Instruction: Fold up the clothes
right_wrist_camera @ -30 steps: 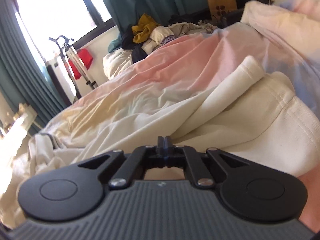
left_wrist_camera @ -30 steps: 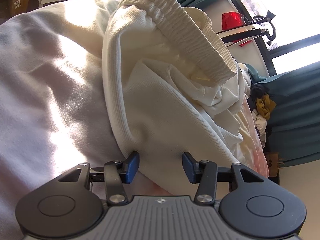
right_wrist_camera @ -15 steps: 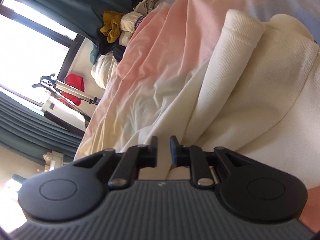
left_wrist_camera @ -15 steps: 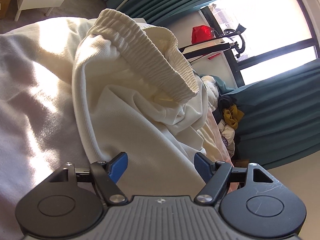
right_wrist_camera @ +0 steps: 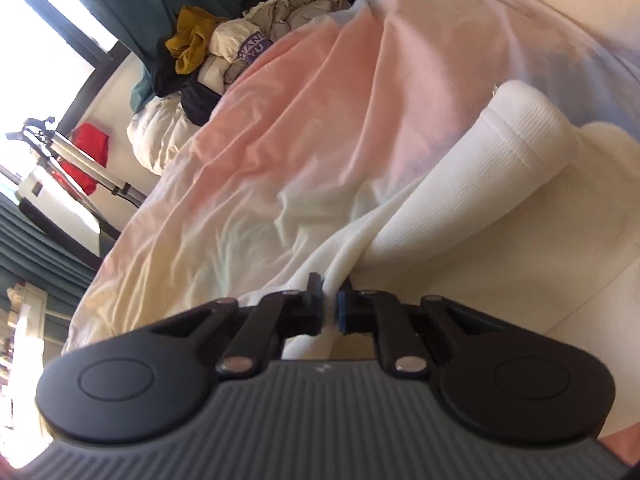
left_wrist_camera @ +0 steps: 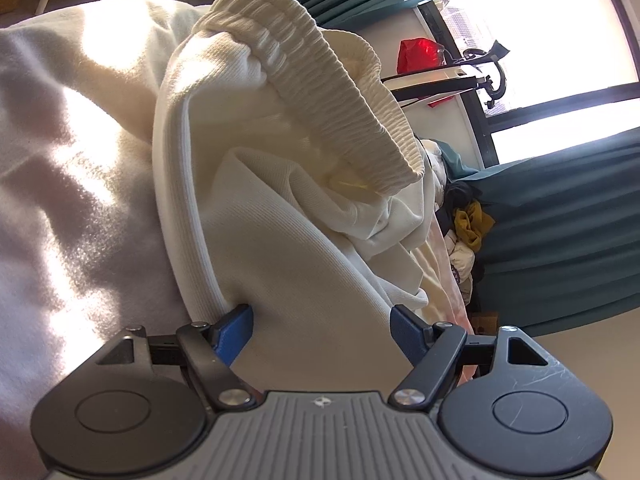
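A cream knit garment (left_wrist_camera: 320,240) with a ribbed elastic band (left_wrist_camera: 328,80) is heaped on the bed. My left gripper (left_wrist_camera: 320,330) stands open and wide at its near edge, with a fold of the cloth lying between the blue pads (left_wrist_camera: 236,328). In the right wrist view the same cream garment (right_wrist_camera: 460,208) stretches away to a ribbed cuff (right_wrist_camera: 520,128). My right gripper (right_wrist_camera: 330,300) is shut on a thin fold of that cloth, pinched between its pads.
The bed has a pale pink and yellow sheet (right_wrist_camera: 320,120) and a white blanket (left_wrist_camera: 60,200). A pile of other clothes (right_wrist_camera: 224,48) lies at the far end by teal curtains (left_wrist_camera: 560,220). A red bag (left_wrist_camera: 418,52) hangs on a stand near the window.
The left jaws have spread wider around the cloth. The right gripper rolled and slid along the garment, opened briefly, then closed on a fold of it.
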A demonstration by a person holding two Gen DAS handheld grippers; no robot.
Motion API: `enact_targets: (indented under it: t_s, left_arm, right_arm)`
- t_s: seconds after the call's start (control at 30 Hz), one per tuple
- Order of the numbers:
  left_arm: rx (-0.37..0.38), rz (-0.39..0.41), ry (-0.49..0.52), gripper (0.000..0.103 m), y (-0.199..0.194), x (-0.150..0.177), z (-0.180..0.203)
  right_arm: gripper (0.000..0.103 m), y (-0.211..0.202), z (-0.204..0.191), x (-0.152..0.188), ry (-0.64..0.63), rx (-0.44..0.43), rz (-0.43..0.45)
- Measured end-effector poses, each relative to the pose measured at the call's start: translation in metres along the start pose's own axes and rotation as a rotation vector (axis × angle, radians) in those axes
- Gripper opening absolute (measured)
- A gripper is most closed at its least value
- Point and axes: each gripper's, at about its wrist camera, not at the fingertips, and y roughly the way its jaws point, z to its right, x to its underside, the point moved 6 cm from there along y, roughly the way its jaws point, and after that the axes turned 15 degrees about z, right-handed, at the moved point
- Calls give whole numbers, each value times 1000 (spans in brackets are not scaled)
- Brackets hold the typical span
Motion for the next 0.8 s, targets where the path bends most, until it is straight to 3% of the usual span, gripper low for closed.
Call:
enact_targets:
  t_s: [0.1, 0.3, 0.47, 0.53, 0.67, 0.8]
  left_arm:
    - [16, -4, -1, 77, 1, -2, 2]
    - [90, -11, 1, 76, -12, -5, 14]
    - [169, -29, 67, 76, -30, 5, 37]
    - [200, -33, 95, 76, -38, 11, 46]
    - [189, -26, 192, 76, -53, 27, 50]
    - [158, -40, 244, 76, -54, 40, 48]
  right_arm:
    - [8, -39, 1, -5, 18, -43, 39]
    - [8, -156, 19, 4, 51, -153, 64]
    - [8, -224, 53, 50, 105, -164, -50]
    - [8, -238, 66, 82, 99, -148, -133]
    - [9, -245, 88, 133, 94, -135, -320]
    - [11, -268, 95, 126, 61, -184, -348]
